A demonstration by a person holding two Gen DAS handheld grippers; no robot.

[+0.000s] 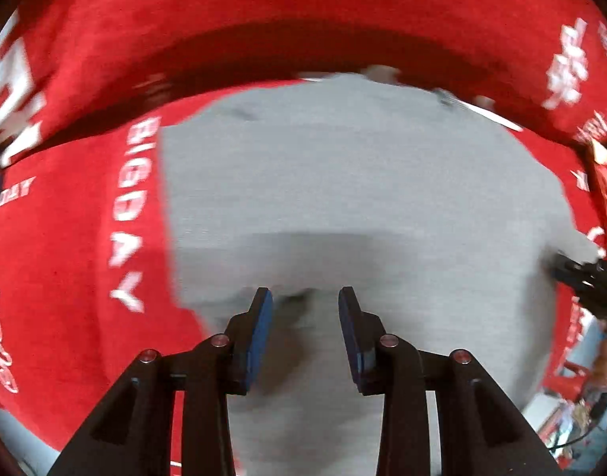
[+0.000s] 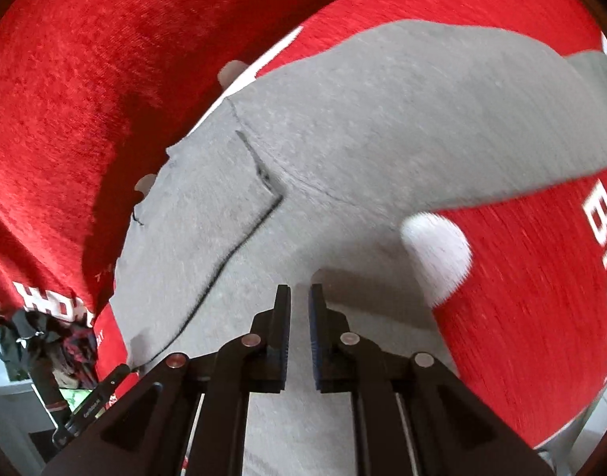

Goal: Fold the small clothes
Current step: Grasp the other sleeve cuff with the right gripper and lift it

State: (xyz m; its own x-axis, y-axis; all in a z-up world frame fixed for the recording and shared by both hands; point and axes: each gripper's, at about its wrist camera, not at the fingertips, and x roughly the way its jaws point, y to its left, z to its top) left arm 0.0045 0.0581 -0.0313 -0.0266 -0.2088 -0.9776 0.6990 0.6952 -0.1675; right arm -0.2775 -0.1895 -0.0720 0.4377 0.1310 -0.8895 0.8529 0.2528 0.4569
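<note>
Grey knit cloth, a small garment (image 1: 343,182), lies spread on a red cover (image 1: 73,238) printed with white lettering; whether a table is under that cover cannot be told. Its far edge blurs in the left wrist view, and in the right wrist view its near part is cut off behind the claw. A dark stitched seam (image 2: 239,246) crosses it there. The left claw (image 1: 305,297) hangs above the garment, jaws apart, holding nothing. The right claw (image 2: 300,293) shows a narrow gap, nothing between the pads. A white blurred shape (image 2: 438,254) beside it is unreadable.
</note>
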